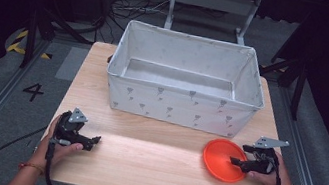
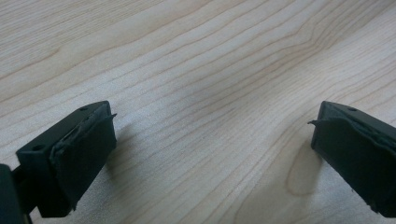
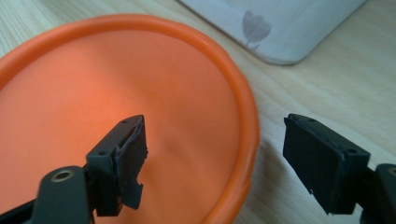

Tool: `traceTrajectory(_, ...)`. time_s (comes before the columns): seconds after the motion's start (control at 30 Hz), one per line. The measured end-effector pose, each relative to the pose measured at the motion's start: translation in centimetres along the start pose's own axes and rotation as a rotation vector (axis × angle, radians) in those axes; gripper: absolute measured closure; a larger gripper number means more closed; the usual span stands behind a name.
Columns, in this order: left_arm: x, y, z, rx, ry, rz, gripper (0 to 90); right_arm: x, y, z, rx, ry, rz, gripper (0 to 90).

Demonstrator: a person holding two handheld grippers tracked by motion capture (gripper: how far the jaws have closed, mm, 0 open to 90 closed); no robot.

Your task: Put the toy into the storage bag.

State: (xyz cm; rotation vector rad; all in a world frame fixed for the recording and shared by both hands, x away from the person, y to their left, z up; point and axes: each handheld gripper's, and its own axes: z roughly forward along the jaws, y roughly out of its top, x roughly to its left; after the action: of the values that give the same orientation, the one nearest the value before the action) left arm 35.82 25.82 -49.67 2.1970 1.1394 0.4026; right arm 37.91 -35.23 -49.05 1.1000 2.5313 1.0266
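Currently right gripper [image 3: 215,154] spread wide, rim of orange plate [image 3: 116,93] straddled by jaws, not pinched. Left gripper [image 2: 210,154] held wide apart over bare table [image 2: 196,70], nothing gripped.

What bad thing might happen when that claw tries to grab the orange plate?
The right gripper is open, one jaw over the orange plate and one outside its rim. The rim looks thin and smooth, so the plate might slip out or get pushed across the table. The white fabric bin stands just behind, so a lifted plate may bump its wall.
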Motion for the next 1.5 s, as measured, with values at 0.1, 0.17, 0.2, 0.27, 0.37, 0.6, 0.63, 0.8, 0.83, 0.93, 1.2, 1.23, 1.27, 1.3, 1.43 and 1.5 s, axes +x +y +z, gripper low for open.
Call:
traceTrajectory(0.1, 0.0, 0.0, 0.0, 0.000, 0.000, 0.001, 0.2, 0.0, 0.0, 0.2, -0.005, 0.002, -0.001, 20.3)
traceTrajectory(0.17, 0.0, 0.0, 0.0, 0.002, -0.002, -0.002, 0.2, 0.2, 0.0, 0.3, -0.007, 0.034, -0.011, 21.2)
traceTrajectory(0.2, 0.0, 0.0, 0.0, 0.001, -0.002, -0.001, 0.2, 0.5, 0.1, 0.3, 0.007, 0.033, -0.039, 23.9)
traceTrajectory(0.27, 0.0, 0.0, 0.0, 0.002, -0.002, -0.002, 0.2, 0.9, 0.4, 0.3, 0.022, 0.021, -0.036, 25.8)
traceTrajectory(0.37, 0.0, 0.0, 0.0, 0.001, -0.002, -0.001, 0.2, 0.7, 0.5, 0.3, 0.014, 0.011, -0.020, 34.2)
traceTrajectory(0.6, 0.0, 0.0, 0.0, 0.001, -0.001, -0.002, 0.2, -0.1, 1.1, -0.8, 0.014, 0.011, -0.001, 64.3)
traceTrajectory(0.63, 0.0, 0.0, 0.0, 0.001, -0.001, -0.003, 0.2, -0.1, 1.3, -1.1, 0.015, 0.017, -0.011, 67.1)
traceTrajectory(0.8, 0.0, 0.0, 0.0, -0.003, 0.001, -0.001, 0.4, 0.6, 2.9, -2.2, -0.010, 0.026, -0.054, 76.3)
traceTrajectory(0.83, 0.0, 0.0, 0.0, -0.003, 0.001, -0.001, 0.4, 0.6, 2.9, -2.2, -0.010, 0.026, -0.054, 76.3)
traceTrajectory(0.93, 0.0, 0.0, 0.0, -0.002, 0.000, -0.002, 0.4, 1.9, 4.4, -3.7, -0.037, 0.035, -0.109, 81.2)
traceTrajectory(1.2, 0.0, 0.0, 0.0, -0.003, 0.001, -0.001, 0.5, 5.5, 7.3, -6.0, -0.034, 0.034, -0.255, 82.5)
traceTrajectory(1.23, 0.0, 0.0, 0.0, -0.002, 0.001, -0.001, 0.5, 6.0, 7.6, -6.2, -0.031, 0.037, -0.276, 82.5)
traceTrajectory(1.27, 0.0, 0.0, 0.0, -0.002, 0.000, -0.002, 0.5, 6.5, 7.9, -6.4, -0.028, 0.038, -0.295, 82.6)
traceTrajectory(1.3, 0.0, 0.0, 0.0, -0.003, 0.001, -0.002, 0.5, 6.9, 8.2, -6.6, -0.026, 0.035, -0.315, 82.6)
traceTrajectory(1.43, 0.0, 0.0, 0.0, -0.003, 0.000, -0.002, 0.5, 8.0, 9.0, -7.1, -0.025, 0.026, -0.353, 82.7)
traceTrajectory(1.5, 0.0, 0.0, 0.0, -0.003, 0.001, -0.002, 0.5, 8.5, 9.4, -7.4, -0.017, 0.029, -0.386, 82.7)
